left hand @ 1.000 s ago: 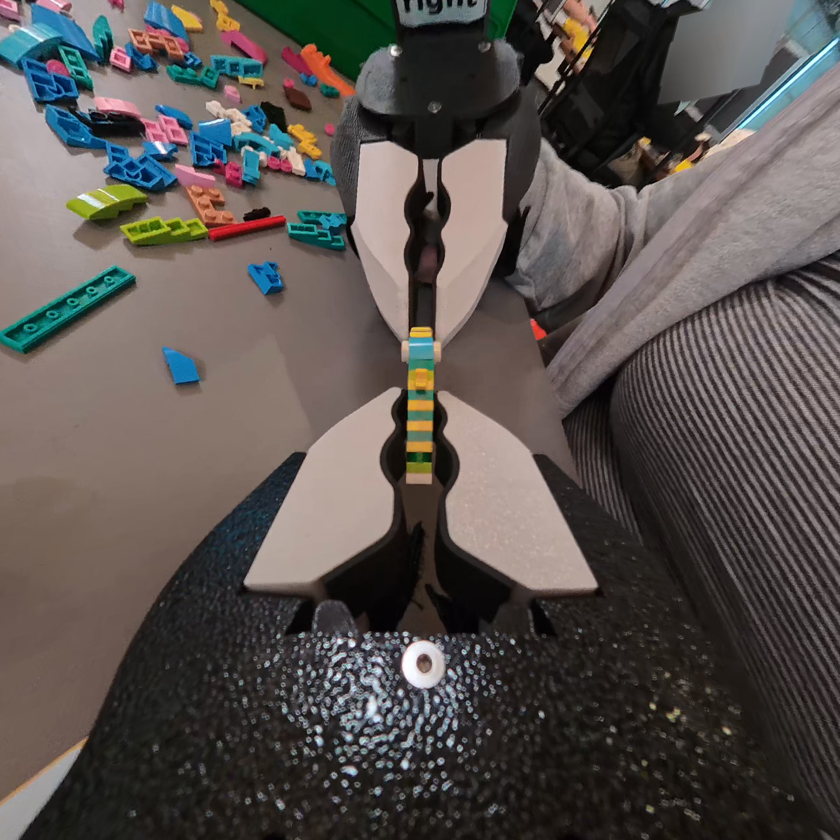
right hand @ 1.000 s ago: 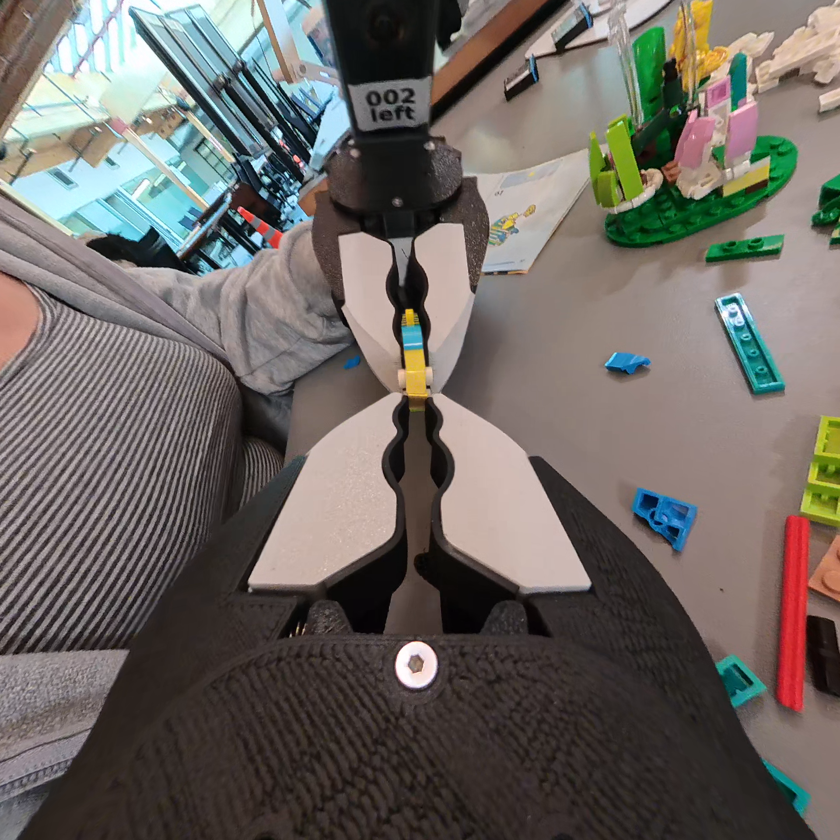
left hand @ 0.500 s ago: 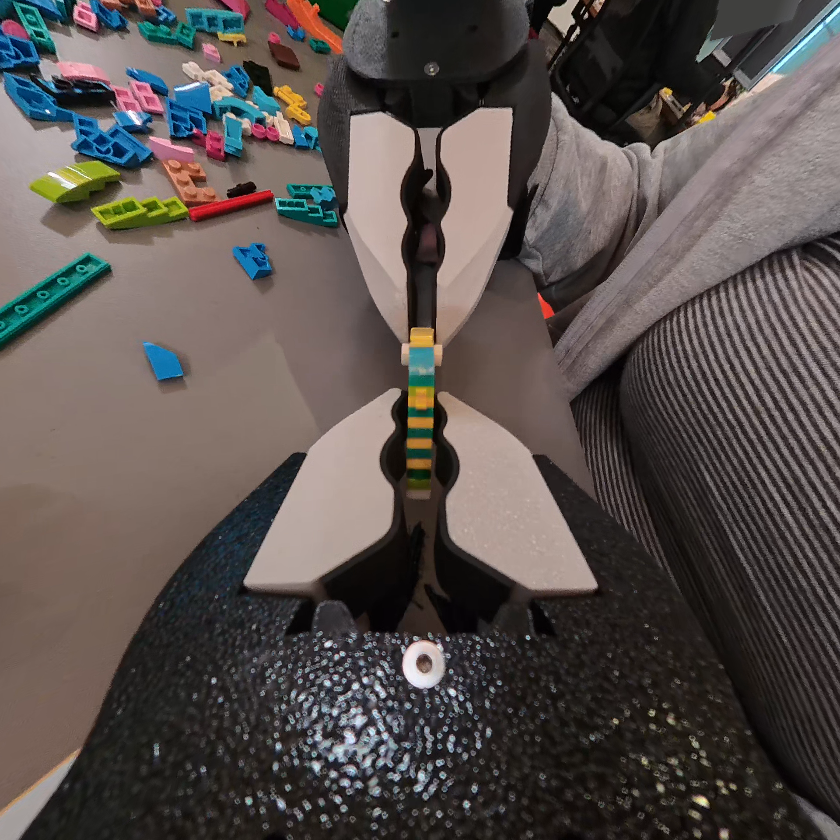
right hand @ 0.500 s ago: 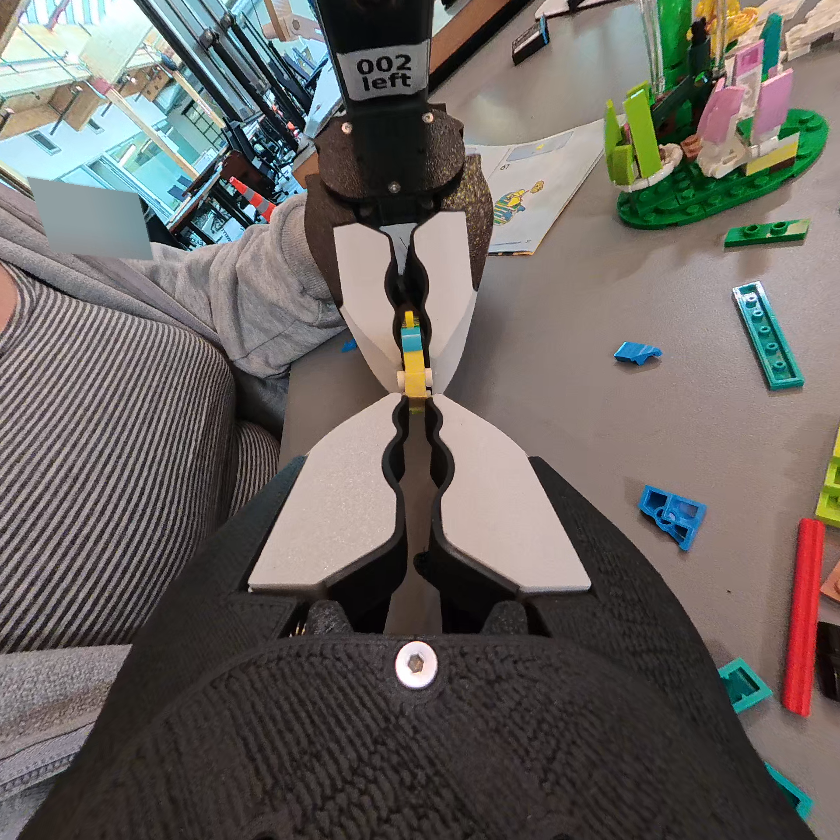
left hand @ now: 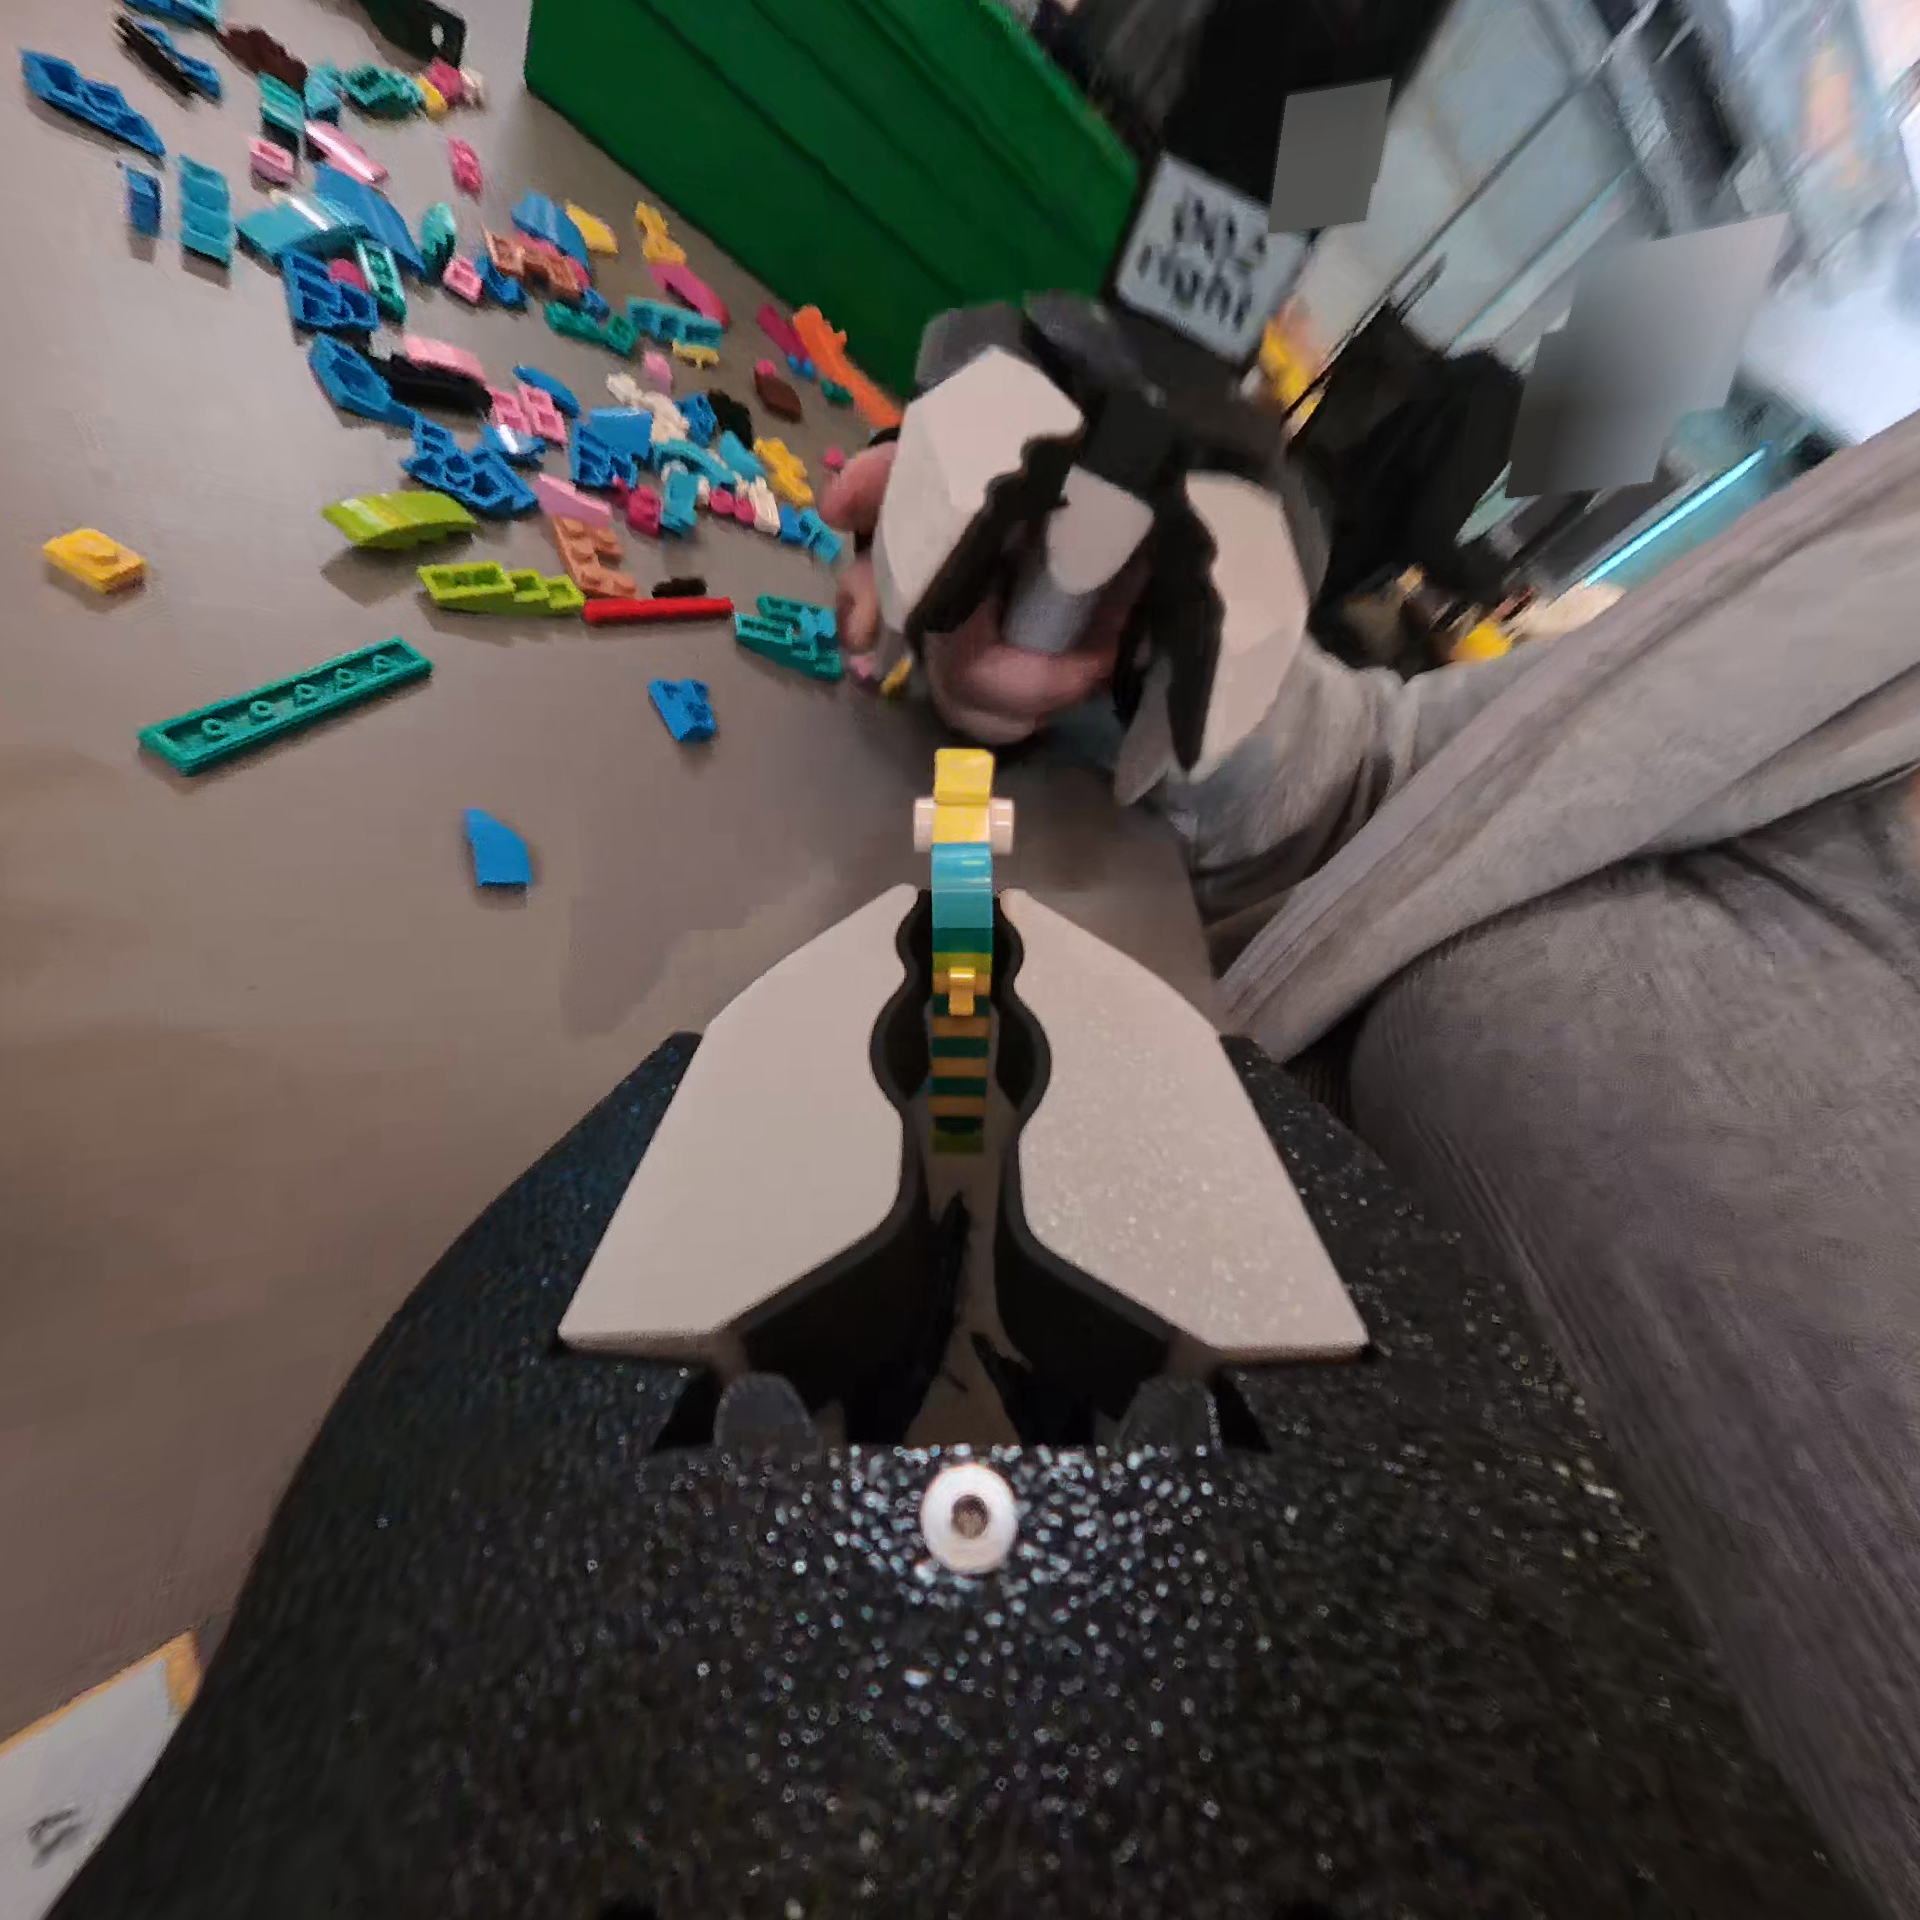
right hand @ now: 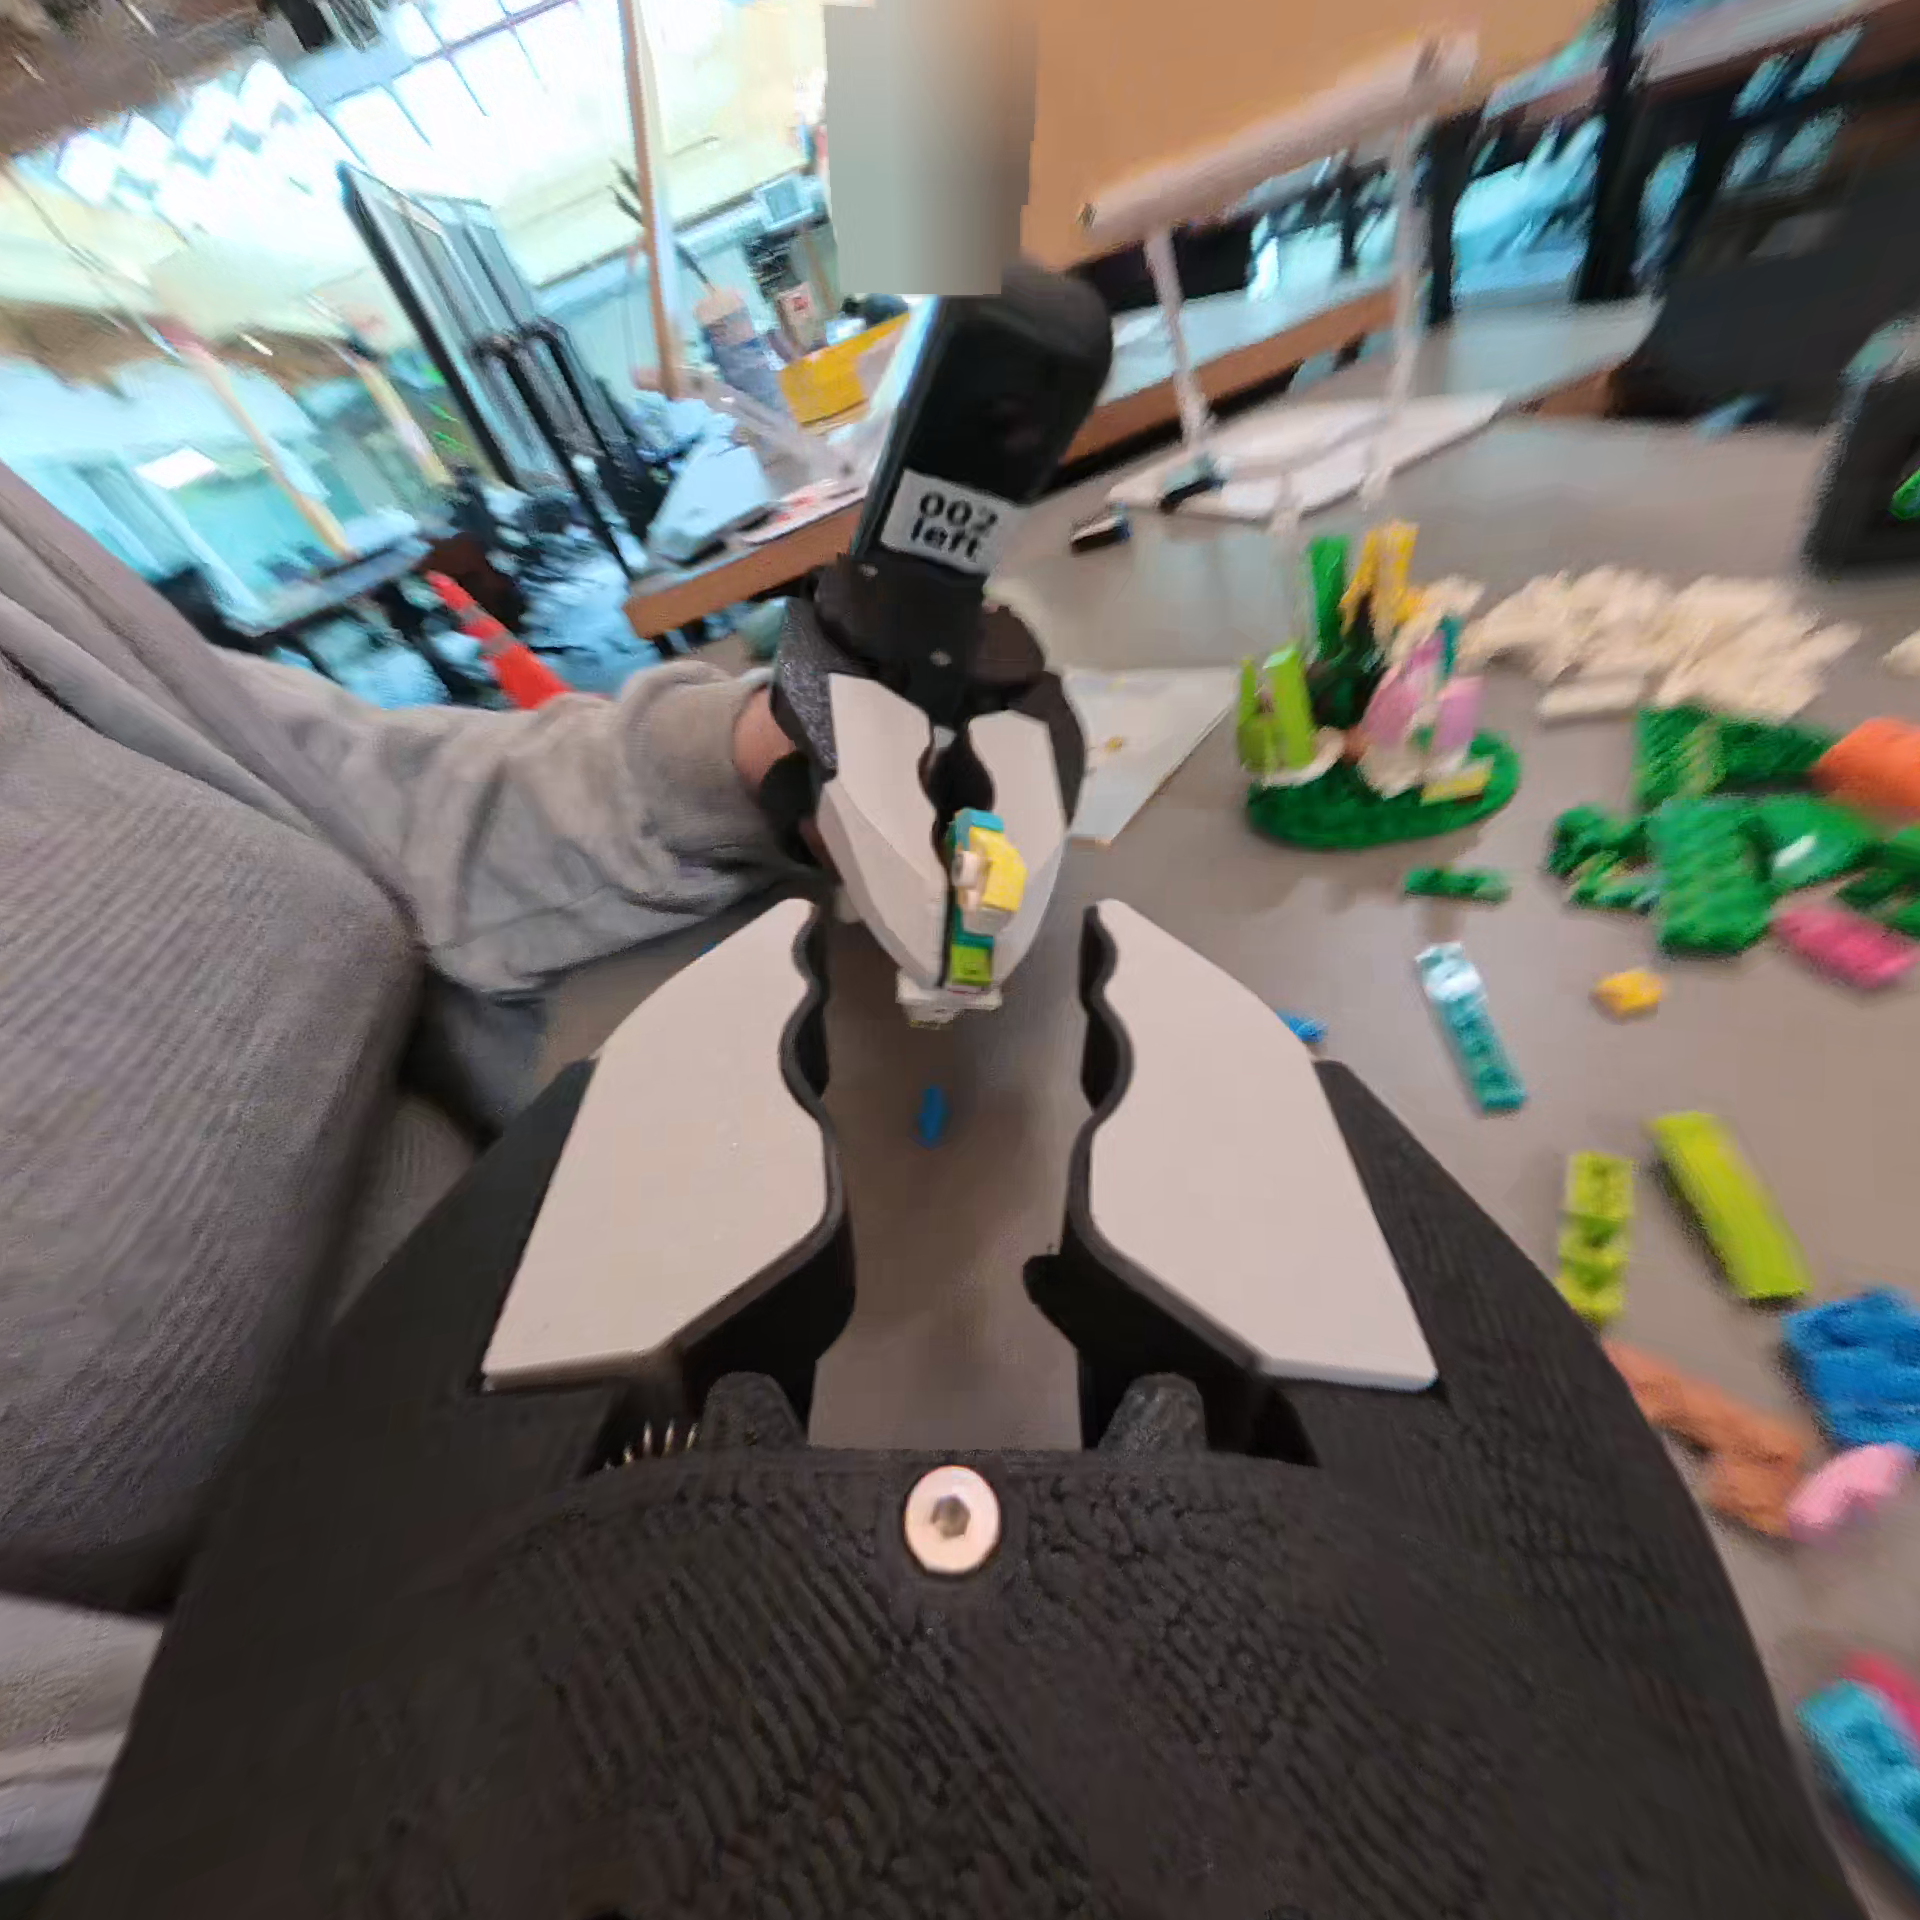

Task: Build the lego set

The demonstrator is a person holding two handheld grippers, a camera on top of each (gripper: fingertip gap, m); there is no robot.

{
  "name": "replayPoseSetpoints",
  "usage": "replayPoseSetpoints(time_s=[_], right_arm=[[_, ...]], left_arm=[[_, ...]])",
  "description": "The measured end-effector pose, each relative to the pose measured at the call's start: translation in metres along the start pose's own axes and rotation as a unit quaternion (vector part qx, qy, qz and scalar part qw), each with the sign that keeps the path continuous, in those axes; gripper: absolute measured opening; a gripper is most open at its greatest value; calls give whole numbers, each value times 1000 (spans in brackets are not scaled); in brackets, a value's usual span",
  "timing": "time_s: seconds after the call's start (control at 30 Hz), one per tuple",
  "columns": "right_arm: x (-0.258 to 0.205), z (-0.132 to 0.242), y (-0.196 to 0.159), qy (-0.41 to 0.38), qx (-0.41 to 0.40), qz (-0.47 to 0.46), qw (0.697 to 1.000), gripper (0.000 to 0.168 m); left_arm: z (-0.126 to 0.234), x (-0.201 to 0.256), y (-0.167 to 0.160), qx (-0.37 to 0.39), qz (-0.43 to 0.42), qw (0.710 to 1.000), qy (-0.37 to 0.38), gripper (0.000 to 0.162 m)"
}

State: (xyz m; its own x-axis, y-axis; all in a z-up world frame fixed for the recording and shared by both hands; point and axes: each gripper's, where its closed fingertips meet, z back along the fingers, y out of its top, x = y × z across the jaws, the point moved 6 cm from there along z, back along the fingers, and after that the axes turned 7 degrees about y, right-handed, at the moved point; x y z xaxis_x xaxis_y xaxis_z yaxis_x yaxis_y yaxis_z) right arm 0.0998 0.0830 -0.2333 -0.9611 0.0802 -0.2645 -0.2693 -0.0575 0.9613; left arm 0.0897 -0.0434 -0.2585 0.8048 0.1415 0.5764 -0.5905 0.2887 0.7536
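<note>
My left gripper (left hand: 958, 906) is shut on a narrow striped lego stack (left hand: 960, 997) of yellow, teal and green plates. The stack's yellow tip with white side pins sticks out past the fingertips. My right gripper (right hand: 948, 920) is open and empty, its fingers spread on either side of the left gripper's tip. The right wrist view shows the left gripper (right hand: 951, 971) holding the stack (right hand: 987, 873) above the grey table. In the left wrist view the right gripper (left hand: 1039, 665) is farther off, tilted and blurred.
Loose coloured bricks (left hand: 582, 447) spread across the table's far left, in front of a green box (left hand: 831, 135). A teal long plate (left hand: 286, 707) and a blue piece (left hand: 497, 850) lie nearer. A green flower build (right hand: 1371, 758) and a booklet (right hand: 1132, 738) stand behind. The person's grey sleeve (left hand: 1558, 748) borders the table.
My right gripper has opened, let go of the stack's yellow tip and pulled back and aside. My left gripper still holds the stack, which now sits a little farther out.
</note>
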Motion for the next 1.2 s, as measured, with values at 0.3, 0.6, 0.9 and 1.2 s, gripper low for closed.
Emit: replayPoseSetpoints(time_s=[0.3, 0.6, 0.9, 1.2], right_arm=[[-17, -36, -2, -141, -116, 384, 905, 90], [-18, -45, -5, -167, -137, 471, 855, 65], [-16, -43, -7, -163, -146, 461, 860, 63], [-16, -44, -9, -162, -126, 438, 875, 64]], left_arm=[[2, 11, 11, 84, 120, 980, -133, 8], [-1, 13, 10, 80, 143, 975, -151, 8], [-3, 12, 8, 73, 146, 976, -141, 8], [-3, 12, 8, 72, 145, 977, -141, 8]])
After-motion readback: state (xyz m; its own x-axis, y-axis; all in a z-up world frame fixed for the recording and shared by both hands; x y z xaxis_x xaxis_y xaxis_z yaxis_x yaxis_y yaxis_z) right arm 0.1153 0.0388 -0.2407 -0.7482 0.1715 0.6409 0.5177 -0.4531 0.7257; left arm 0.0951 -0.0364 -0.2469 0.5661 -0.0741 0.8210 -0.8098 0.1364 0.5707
